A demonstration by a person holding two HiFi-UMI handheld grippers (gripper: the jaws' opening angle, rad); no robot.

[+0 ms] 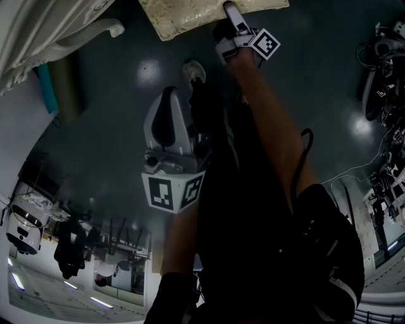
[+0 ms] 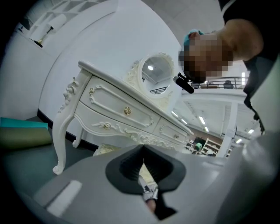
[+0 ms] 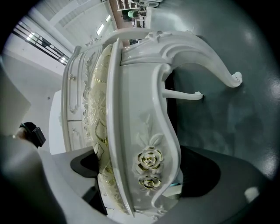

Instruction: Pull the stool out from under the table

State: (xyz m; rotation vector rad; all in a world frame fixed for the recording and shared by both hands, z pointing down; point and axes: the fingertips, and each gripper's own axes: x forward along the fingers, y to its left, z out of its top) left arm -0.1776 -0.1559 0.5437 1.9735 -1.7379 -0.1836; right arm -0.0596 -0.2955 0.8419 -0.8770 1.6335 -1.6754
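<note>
Right gripper (image 1: 233,19) clamping the stool (image 3: 144,131) at the foot of the counter (image 2: 118,107).
Its jaws are pressing on either side of the stool's glossy white seat rail, carved with gilt roses (image 3: 149,159), under a cream cushion (image 1: 202,16) patterned in gold. The stool is standing on curved legs on the dark, shiny floor (image 1: 126,82), just in front of the ornate white counter with gold-knobbed drawers and an oval mirror (image 2: 156,74). The left gripper (image 1: 168,101) is hanging apart, its ribbed dark jaws drawn together on nothing.
</note>
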